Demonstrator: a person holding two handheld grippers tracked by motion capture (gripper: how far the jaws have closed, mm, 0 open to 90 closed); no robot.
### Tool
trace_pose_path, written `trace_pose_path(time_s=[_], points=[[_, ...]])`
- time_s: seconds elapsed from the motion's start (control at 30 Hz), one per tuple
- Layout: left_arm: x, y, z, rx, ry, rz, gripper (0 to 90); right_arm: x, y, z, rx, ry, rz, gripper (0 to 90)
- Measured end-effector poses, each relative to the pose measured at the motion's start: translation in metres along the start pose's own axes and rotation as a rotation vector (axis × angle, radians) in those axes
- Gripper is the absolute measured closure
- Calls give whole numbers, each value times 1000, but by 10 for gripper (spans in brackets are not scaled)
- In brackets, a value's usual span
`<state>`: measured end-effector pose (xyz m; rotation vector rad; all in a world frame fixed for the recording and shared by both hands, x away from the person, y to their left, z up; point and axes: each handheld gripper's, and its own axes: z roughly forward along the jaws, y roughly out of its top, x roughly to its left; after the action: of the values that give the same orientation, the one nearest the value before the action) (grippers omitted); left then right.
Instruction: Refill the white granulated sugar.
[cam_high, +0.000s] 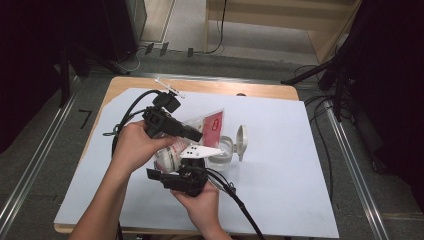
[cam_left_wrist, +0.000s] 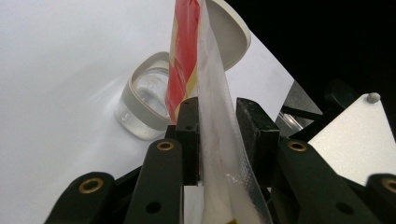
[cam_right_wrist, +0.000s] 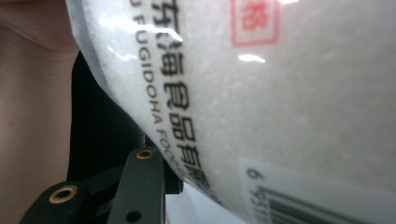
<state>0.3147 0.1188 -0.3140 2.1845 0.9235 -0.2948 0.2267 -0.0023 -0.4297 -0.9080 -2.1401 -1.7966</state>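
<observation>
White sheet (cam_high: 280, 165) over wooden table (cam_high: 265, 91), grey floor (cam_high: 240, 55), black stands (cam_high: 345, 65)

Bag (cam_right_wrist: 289, 93): glossy clear plastic film, white granular contents, printed red label. Container (cam_left_wrist: 142, 105): clear smooth plastic, matt off-white rim; hinged lid (cam_high: 241, 140) matt off-white plastic. Left hand-held gripper (cam_left_wrist: 217, 140): matt black plastic jaws, brass-coloured metal rivets. Table (cam_high: 295, 165): matt white sheet over smooth wood edge.
</observation>
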Motion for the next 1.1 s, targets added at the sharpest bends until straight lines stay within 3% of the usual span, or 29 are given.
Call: trace_pose_path(time_s=[0.37,0.6,1.1], points=[[0,2,0,-15,-5,-13,692,-1,3,-1,2,14,1,624],[-3,2,1,-20,23,-30,761,0,3,0,10,-5,-21,621],[-2,2,1,-47,23,-43,765,-2,4,1,24,-31,-57,595]])
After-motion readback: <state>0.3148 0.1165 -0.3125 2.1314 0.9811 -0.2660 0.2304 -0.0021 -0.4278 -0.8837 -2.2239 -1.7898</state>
